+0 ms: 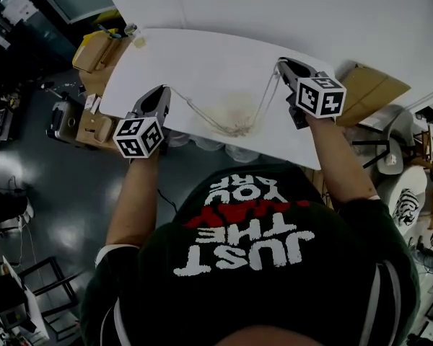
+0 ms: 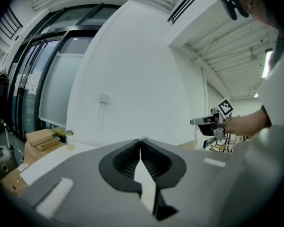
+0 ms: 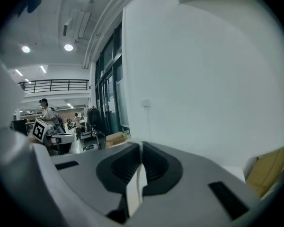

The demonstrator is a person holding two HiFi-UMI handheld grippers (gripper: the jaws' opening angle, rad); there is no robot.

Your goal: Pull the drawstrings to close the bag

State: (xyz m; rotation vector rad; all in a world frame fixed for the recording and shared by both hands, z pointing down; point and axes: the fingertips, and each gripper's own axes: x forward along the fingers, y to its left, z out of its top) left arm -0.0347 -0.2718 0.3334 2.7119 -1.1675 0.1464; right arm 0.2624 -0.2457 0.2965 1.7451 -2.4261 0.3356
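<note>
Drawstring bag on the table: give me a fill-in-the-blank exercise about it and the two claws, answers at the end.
1. The left claw is ____ on a drawstring.
2. From the right claw the other drawstring runs to the bag, which lies on a ____ table.
3. In the head view a small bottle stands at the table's far ____ corner.
Missing words: shut; white; left.

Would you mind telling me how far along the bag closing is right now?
Done: the left tongs and right tongs are each shut on a drawstring, spread apart either side of the bag on the table. In hand: the outward pull; the left cord looks slightly slack. Left: cinching the mouth fully; the sheer bag is too faint to tell how closed it is.
</note>
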